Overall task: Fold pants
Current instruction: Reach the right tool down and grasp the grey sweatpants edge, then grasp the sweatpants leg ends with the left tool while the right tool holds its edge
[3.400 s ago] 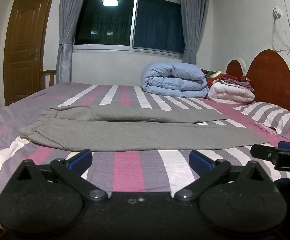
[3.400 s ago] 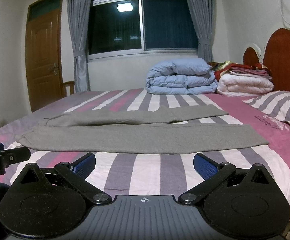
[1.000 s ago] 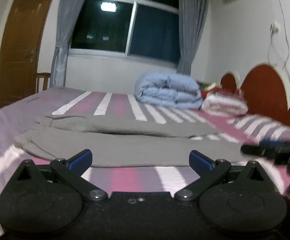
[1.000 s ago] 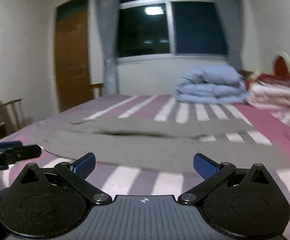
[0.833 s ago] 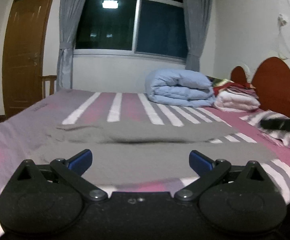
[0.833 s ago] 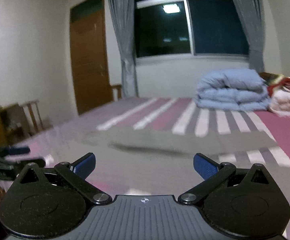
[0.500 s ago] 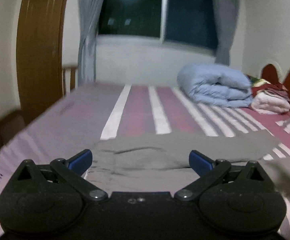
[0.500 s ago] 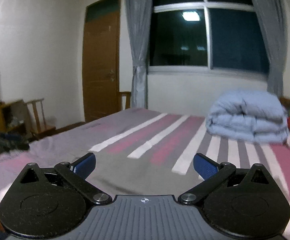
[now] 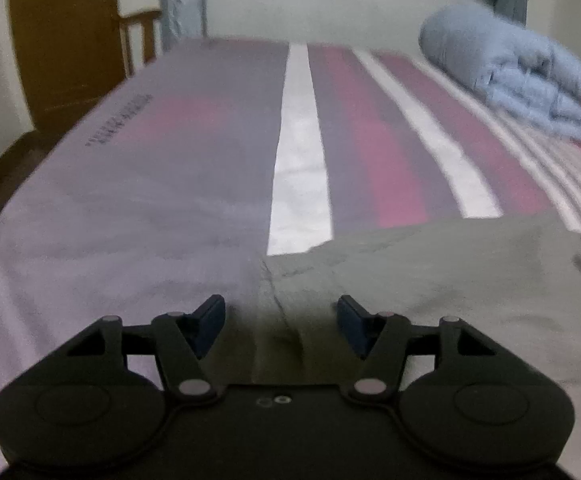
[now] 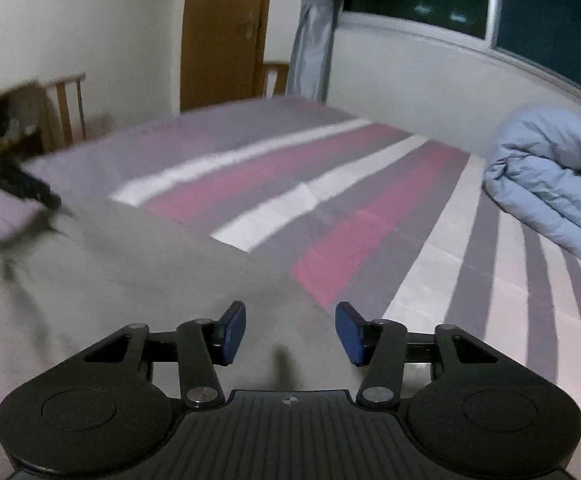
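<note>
Grey pants (image 9: 430,276) lie flat on the striped bed. In the left wrist view my left gripper (image 9: 280,326) is open, low over the waistband's left edge, which runs between the blue pads. In the right wrist view the pants (image 10: 130,280) fill the lower left. My right gripper (image 10: 290,332) is open, just above the far edge of the grey fabric. The left gripper (image 10: 14,184) shows blurred at the left edge of that view.
The bed (image 9: 150,184) has purple, pink and white stripes. A folded blue duvet (image 9: 510,80) lies at the far right; it also shows in the right wrist view (image 10: 550,180). A wooden door (image 10: 222,28) and chairs (image 10: 62,104) stand beyond the bed.
Both grippers have moved forward and down from the bed's front edge to the waist end of the pants. Their jaws have narrowed but stay open.
</note>
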A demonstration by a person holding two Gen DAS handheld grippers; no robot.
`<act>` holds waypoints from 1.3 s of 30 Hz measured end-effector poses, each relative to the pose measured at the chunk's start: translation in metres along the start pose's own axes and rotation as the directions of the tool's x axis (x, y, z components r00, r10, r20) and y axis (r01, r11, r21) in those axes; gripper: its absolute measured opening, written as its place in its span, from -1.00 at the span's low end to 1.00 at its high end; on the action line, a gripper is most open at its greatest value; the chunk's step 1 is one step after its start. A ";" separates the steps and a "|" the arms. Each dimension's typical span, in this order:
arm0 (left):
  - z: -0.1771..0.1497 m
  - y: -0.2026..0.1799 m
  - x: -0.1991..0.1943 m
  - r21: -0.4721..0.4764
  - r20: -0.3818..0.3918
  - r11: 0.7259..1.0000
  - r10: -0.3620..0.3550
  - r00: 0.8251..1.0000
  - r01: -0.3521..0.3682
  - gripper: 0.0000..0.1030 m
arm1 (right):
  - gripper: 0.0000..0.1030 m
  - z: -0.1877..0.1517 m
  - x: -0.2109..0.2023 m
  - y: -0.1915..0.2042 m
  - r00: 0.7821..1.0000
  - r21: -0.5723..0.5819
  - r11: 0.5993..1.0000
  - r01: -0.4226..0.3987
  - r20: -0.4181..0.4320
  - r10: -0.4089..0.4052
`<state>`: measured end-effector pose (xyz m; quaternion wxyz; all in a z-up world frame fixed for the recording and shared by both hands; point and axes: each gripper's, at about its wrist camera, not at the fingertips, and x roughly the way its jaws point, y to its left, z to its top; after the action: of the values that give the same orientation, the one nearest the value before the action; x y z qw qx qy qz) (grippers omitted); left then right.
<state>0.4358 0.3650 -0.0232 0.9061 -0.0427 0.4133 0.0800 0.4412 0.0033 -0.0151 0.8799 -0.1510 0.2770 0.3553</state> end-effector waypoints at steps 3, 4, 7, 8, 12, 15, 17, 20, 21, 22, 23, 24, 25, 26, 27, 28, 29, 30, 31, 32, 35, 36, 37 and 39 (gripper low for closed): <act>0.007 0.010 0.029 0.027 -0.055 0.999 -0.041 0.998 0.043 0.03 | 0.00 0.002 0.033 -0.022 1.000 0.015 1.000 -0.014 -0.017 0.014; 0.007 0.009 0.035 0.035 -0.075 0.998 -0.049 0.996 0.052 0.06 | 0.00 0.002 0.042 -0.029 0.999 0.020 0.999 -0.027 -0.030 0.028; 0.010 0.014 0.053 0.023 -0.097 0.997 -0.073 0.993 0.076 0.13 | 0.00 0.000 0.065 -0.042 0.990 0.036 0.995 -0.093 -0.103 0.096; 0.009 0.016 0.055 0.016 -0.098 0.997 -0.076 0.992 0.078 0.16 | 0.00 -0.003 0.072 -0.046 0.987 0.029 0.995 -0.097 -0.129 0.100; 0.007 0.022 0.062 0.013 -0.095 0.994 -0.109 0.989 0.111 0.29 | 0.00 -0.013 0.080 -0.050 0.975 0.040 0.987 -0.154 -0.154 0.158; 0.004 0.026 0.068 -0.002 -0.075 0.990 -0.140 0.987 0.140 0.33 | -0.05 -0.019 0.084 -0.051 0.975 0.072 0.986 -0.150 -0.154 0.159; 0.003 0.029 0.069 -0.006 -0.060 0.988 -0.157 0.986 0.156 0.30 | -0.16 -0.020 0.083 -0.042 0.979 0.054 0.989 -0.134 -0.146 0.141; 0.003 0.024 0.064 -0.003 -0.031 0.975 -0.222 0.974 0.222 -0.52 | -0.73 -0.020 0.075 -0.042 0.981 0.053 0.989 -0.136 -0.134 0.142; 0.002 0.018 0.060 0.022 -0.020 0.979 -0.201 0.979 0.202 -0.61 | -0.77 -0.019 0.074 -0.042 0.982 0.046 0.990 -0.132 -0.130 0.137; 0.001 0.013 0.057 0.043 -0.004 0.981 -0.188 0.982 0.188 -0.68 | -0.80 -0.017 0.072 -0.041 0.984 0.044 0.991 -0.126 -0.124 0.130; 0.000 0.013 0.053 0.043 0.018 0.982 -0.182 0.983 0.182 -0.71 | -0.82 -0.015 0.070 -0.037 0.986 0.043 0.992 -0.116 -0.115 0.120; -0.001 0.015 0.047 0.029 0.042 0.983 -0.184 0.982 0.182 -0.79 | -0.83 -0.013 0.066 -0.035 0.988 0.040 0.994 -0.105 -0.106 0.109; -0.001 0.017 0.042 0.008 0.058 0.983 -0.183 0.981 0.182 -0.81 | -0.84 -0.011 0.062 -0.032 0.991 0.039 0.995 -0.095 -0.092 0.098; -0.002 0.018 0.034 0.007 0.092 0.983 -0.186 0.978 0.186 -0.82 | -0.84 -0.008 0.052 -0.032 0.993 0.046 0.995 -0.094 -0.072 0.097; -0.002 0.019 0.027 0.005 0.117 0.981 -0.192 0.974 0.193 -0.83 | -0.84 -0.004 0.043 -0.031 0.994 0.045 0.995 -0.094 -0.054 0.097; -0.001 0.019 0.017 0.005 0.147 0.979 -0.205 0.968 0.206 -0.84 | -0.84 0.000 0.029 -0.028 0.995 0.036 0.995 -0.092 -0.032 0.093; -0.002 0.018 0.007 0.010 0.175 0.977 -0.211 0.962 0.212 -0.84 | -0.84 0.004 0.019 -0.023 0.996 0.022 0.996 -0.091 -0.017 0.091; -0.003 0.017 -0.007 0.018 0.215 0.976 -0.216 0.953 0.217 -0.85 | -0.84 0.009 0.005 -0.015 0.996 -0.006 0.996 -0.091 -0.001 0.091; -0.003 0.017 -0.019 0.017 0.250 0.974 -0.224 0.942 0.227 -0.85 | -0.84 0.013 -0.009 -0.008 0.996 -0.030 0.996 -0.087 0.014 0.088; -0.004 0.016 -0.035 0.020 0.297 0.970 -0.237 0.925 0.242 -0.85 | -0.84 0.017 -0.026 0.000 0.996 -0.057 0.995 -0.081 0.028 0.082; -0.018 0.017 -0.078 0.037 0.380 0.963 -0.260 0.888 0.266 -0.85 | -0.84 0.020 -0.079 0.025 0.996 -0.128 0.991 -0.044 0.076 0.055; -0.024 0.016 -0.089 0.051 0.391 0.963 -0.262 0.882 0.263 -0.85 | -0.84 0.018 -0.097 0.033 0.995 -0.148 0.988 -0.035 0.089 0.049; -0.034 0.015 -0.102 0.060 0.398 0.963 -0.264 0.879 0.262 -0.85 | -0.84 0.013 -0.115 0.043 0.994 -0.177 0.984 -0.024 0.099 0.042; -0.055 0.013 -0.123 0.067 0.405 0.962 -0.268 0.874 0.264 -0.85 | -0.84 0.000 -0.145 0.065 0.993 -0.218 0.976 -0.015 0.110 0.040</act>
<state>0.3131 0.3559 0.0338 0.9750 -0.0771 0.2044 -0.0402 0.3092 -0.0297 0.0660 0.8676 -0.2216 0.1881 0.4035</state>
